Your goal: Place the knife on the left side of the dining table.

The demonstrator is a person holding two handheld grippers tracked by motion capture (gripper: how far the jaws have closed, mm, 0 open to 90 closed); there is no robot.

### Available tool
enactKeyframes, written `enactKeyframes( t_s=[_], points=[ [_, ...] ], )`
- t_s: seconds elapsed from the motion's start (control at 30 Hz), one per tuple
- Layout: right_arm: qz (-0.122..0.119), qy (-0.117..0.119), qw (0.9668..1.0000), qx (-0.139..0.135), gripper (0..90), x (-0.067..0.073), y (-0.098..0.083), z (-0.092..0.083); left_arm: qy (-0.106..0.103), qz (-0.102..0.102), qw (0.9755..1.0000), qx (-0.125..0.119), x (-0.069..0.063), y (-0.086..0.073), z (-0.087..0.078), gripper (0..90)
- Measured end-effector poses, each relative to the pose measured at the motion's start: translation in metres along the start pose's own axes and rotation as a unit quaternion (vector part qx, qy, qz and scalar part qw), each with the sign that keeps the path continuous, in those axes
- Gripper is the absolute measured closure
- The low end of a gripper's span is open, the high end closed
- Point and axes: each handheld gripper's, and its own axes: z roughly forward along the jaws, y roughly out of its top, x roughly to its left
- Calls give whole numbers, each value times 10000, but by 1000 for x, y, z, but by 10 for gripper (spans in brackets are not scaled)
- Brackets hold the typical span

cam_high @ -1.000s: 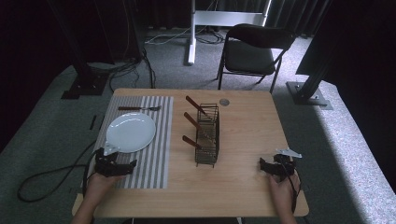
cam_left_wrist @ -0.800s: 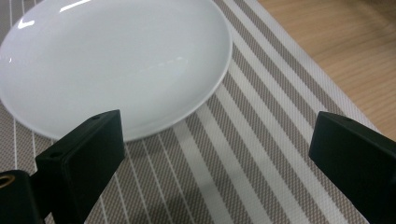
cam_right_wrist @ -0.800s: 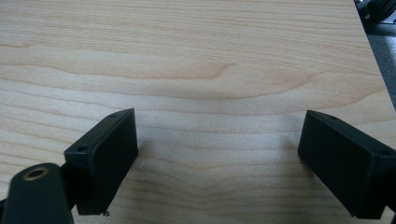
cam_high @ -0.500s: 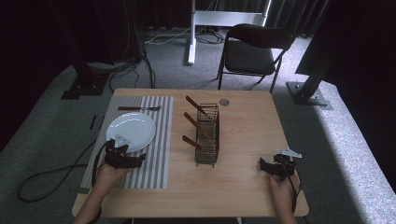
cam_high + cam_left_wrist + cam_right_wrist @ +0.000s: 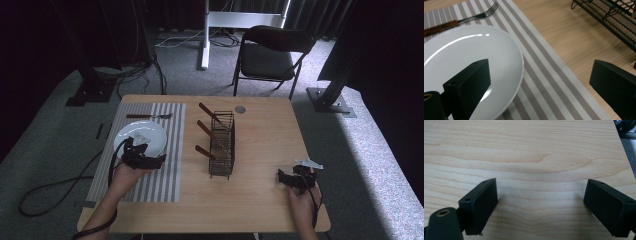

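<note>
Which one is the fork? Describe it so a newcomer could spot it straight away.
Start at the striped placemat on the left half of the wooden table. At the mat's far edge, beyond the white plate, lies the fork, flat and crosswise. Its tines point toward the wire rack; unlike the brown-handled pieces there, it lies alone on the mat.

I am at a staged recording space, more a lab or studio than a home. Black curtains (image 5: 60, 40) close off the upper left of the frame and the back. Dark metal stand bases (image 5: 330, 100) sit on grey carpet at either side, cables (image 5: 145, 70) trail across the floor at upper left, and a white frame post (image 5: 205, 35) rises at top centre beside a folding chair (image 5: 272, 55). My wooden table (image 5: 265, 150) stands alone in the middle.
</note>
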Motion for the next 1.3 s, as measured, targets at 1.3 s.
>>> enactKeyframes(
  t_s=[1.3],
  points=[
    [-1,1,10000,0,114,0,0,0,-431,59,9984,-372,-12,100,26,45]
  ],
)
